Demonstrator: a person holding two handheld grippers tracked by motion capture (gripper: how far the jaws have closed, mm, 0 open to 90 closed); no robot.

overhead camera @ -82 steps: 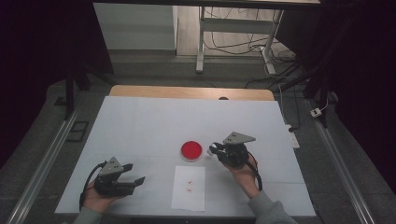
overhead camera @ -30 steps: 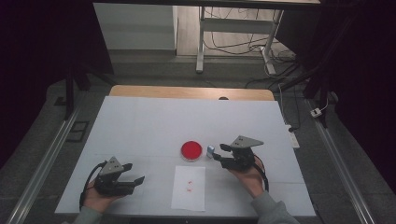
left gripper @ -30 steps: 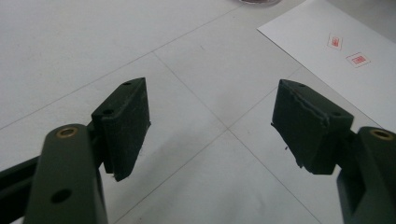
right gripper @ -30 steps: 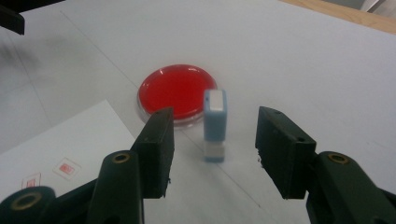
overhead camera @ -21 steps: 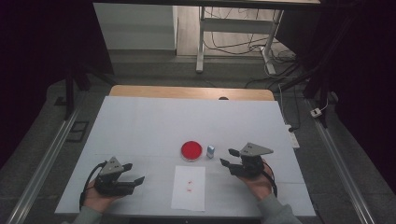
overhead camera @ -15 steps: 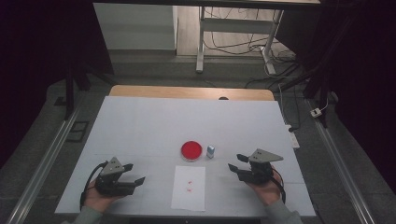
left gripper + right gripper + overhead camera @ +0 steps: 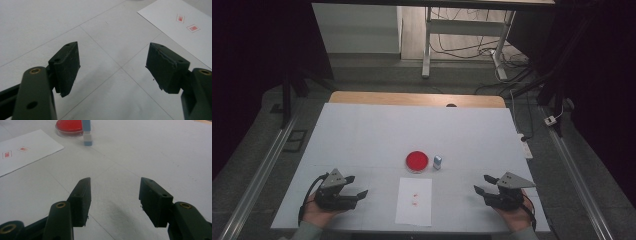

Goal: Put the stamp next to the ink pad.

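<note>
Right tool [image 7: 482, 184] withdrawn rightward — empty, low.

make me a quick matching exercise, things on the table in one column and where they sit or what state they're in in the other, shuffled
Things:
1. red ink pad
2. small stamp
3. white sheet
4. right gripper

States:
a. bears two red marks
b. open, holding nothing
c. upright, just right of the round dish
d. round, behind the paper

Pairs: 1-d, 2-c, 3-a, 4-b
</note>
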